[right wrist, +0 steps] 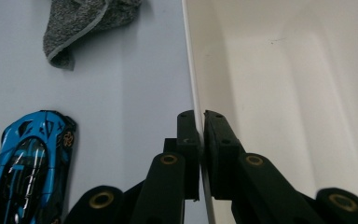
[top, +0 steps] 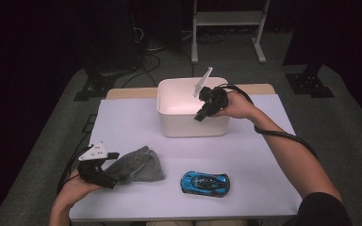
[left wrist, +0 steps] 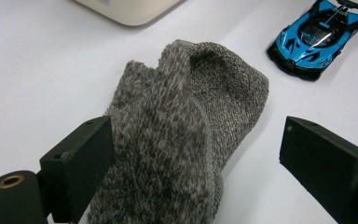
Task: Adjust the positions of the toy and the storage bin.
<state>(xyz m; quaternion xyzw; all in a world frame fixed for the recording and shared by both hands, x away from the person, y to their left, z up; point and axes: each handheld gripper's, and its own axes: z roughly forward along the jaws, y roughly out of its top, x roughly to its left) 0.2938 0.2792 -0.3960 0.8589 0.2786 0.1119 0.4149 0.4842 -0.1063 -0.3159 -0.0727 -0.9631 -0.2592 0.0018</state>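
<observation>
Your right gripper point(right wrist: 201, 140) is pinched shut on the near wall of the white bin point(top: 188, 126), one jaw outside and one inside the rim, so it steadies the bin at the far middle of the table point(top: 264, 155). Your left gripper point(left wrist: 196, 158) stands wide open and holds nothing; its jaws straddle the near end of the grey cloth point(left wrist: 186, 126), which lies crumpled on the near left of the table, and the left jaw is touching or just beside the pile. The blue toy car point(top: 205, 182) sits apart to the cloth's right.

You seem to be at the grasp on the cloth. Next, lower slightly so both jaws bracket a thick fold, then close firmly. Keep the bin held.
</observation>
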